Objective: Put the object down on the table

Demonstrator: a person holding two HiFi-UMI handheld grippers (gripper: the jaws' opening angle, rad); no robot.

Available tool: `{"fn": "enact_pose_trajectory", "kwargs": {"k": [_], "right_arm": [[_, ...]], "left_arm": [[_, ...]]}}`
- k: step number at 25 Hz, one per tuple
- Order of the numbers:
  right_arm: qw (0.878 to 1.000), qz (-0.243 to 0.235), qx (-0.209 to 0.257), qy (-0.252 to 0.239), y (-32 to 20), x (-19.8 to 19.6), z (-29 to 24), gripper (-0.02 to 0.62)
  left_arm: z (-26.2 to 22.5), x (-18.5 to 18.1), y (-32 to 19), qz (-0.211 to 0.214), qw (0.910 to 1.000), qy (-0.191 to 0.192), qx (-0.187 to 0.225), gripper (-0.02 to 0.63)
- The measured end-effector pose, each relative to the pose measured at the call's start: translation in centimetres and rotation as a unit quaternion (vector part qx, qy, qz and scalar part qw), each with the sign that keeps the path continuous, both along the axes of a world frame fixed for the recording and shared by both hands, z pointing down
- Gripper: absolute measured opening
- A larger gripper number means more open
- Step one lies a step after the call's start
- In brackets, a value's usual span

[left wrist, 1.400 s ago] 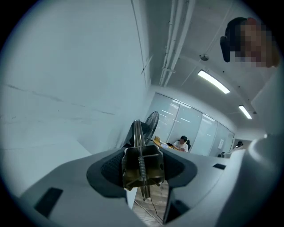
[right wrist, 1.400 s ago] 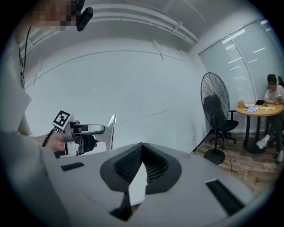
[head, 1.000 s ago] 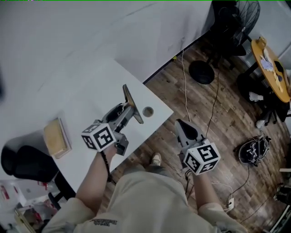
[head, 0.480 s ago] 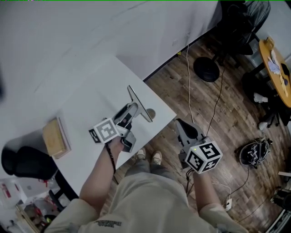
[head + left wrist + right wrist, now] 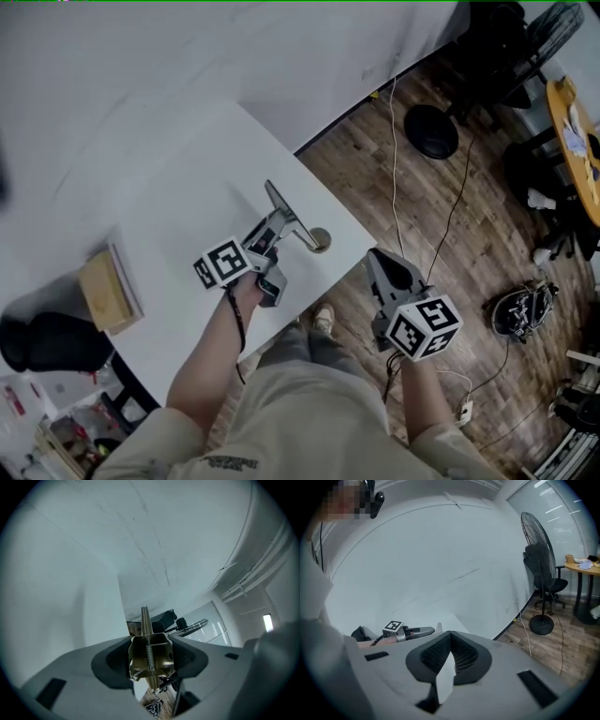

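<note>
One white table [image 5: 178, 187] (wood floor [image 5: 347, 169] beside)

The left gripper [image 5: 278, 225] and right gripper [image 5: 380, 258] are moulded grey, each capped by a white cube [image 5: 225, 263] with black square markers. A beige shirt [image 5: 300, 422] is worn.

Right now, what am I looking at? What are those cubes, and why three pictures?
No robot: a person carries two grippers; the marker cubes belong to them. One picture comes from a head camera looking down; the other two from cameras riding on the grippers. The left gripper clamps a metal part over the table. The right gripper is shut and empty, beside the table. A tan block lies on the table.
</note>
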State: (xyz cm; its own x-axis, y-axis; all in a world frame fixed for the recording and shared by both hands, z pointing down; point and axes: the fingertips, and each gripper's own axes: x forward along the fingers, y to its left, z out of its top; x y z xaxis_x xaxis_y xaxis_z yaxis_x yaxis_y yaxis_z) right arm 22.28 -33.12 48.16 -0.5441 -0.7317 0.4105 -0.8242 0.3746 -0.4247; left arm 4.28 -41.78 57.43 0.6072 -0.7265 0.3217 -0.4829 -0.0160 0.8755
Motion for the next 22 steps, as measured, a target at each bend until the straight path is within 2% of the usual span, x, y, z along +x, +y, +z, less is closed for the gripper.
{"fn": "enact_pose_trajectory", "kwargs": {"k": [9,17,22], "right_arm": [[1.0,-0.008,-0.024,0.004,-2.8,-2.6,3.3,0.021],[0.998,-0.002,-0.056,0.01,-2.9,-3.7,6.0,0.021],[0.997,-0.001,-0.073,0.013,-3.0,-4.6,7.8,0.021]], "left_arm": [[6.4,-2.5,-2.9,-0.012,0.9988,0.0,-0.048,0.236],[9.7,-4.2,-4.6,-0.026,0.9967,-0.013,-0.075,0.236],[10.8,-4.6,-4.8,-0.01,0.9953,-0.032,-0.091,0.238]]}}
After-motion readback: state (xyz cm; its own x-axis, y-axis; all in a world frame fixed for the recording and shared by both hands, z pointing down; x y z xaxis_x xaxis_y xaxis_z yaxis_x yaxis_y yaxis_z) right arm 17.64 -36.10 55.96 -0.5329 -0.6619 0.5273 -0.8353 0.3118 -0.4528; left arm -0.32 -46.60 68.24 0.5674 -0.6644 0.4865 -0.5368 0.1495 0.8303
